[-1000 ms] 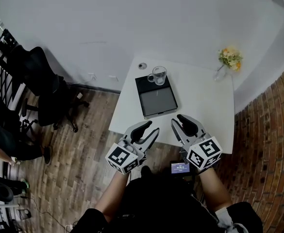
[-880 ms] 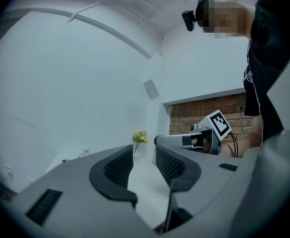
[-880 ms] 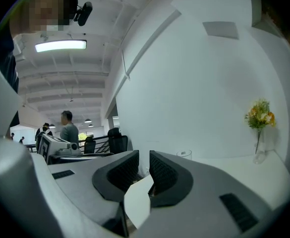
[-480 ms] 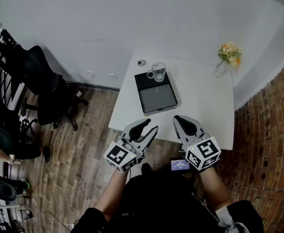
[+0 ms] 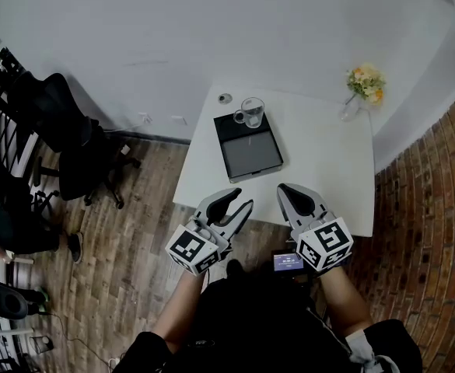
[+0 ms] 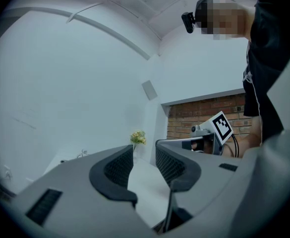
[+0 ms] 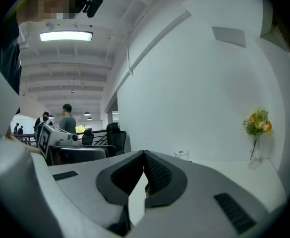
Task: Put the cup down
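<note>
Seeing a glass cup [image 5: 250, 112] on the black tray's [image 5: 248, 155] far corner, flowers [image 5: 365, 82] in a vase [image 5: 350, 110]. Got left gripper [image 5: 238, 202] spread, right gripper [image 5: 289, 189] pressed together, both empty.

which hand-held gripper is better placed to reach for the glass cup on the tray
Left, probably: the left hand-held gripper is open, empty and more in line with the cup on the tray. The right hand-held gripper is shut.

A white wall [image 5: 173, 22] filled twelve o'clock, a brick wall [image 5: 437, 208] stood at three, and a black office chair [image 5: 68, 127] sat on plank floor [image 5: 126, 231] at nine.
</note>
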`<state>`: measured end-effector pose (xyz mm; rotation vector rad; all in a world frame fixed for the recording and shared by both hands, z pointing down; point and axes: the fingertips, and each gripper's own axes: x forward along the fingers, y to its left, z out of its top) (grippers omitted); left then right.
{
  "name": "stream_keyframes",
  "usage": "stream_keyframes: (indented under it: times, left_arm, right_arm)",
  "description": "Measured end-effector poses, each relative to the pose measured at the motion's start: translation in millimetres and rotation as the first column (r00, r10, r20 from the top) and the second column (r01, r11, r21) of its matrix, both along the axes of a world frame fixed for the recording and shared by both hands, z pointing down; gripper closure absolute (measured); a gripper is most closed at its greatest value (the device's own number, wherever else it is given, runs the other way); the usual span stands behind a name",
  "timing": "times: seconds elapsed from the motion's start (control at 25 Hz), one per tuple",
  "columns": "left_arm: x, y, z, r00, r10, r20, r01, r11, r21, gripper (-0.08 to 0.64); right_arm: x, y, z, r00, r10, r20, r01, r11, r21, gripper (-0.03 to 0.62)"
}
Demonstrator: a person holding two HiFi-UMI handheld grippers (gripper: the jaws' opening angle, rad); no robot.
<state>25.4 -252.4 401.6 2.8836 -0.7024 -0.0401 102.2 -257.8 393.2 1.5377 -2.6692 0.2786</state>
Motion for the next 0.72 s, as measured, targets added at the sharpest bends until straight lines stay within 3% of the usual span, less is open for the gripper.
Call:
stream_keyframes:
  times: [0.72]
  left_arm:
    - [7, 15, 0, 0.999, 0.043, 0.010, -0.043, 0.999, -0.004, 0.413]
  right_arm:
    - [0, 9, 0, 1.000, 0.003, -0.011, -0.003, 1.000, 0.000, 0.578]
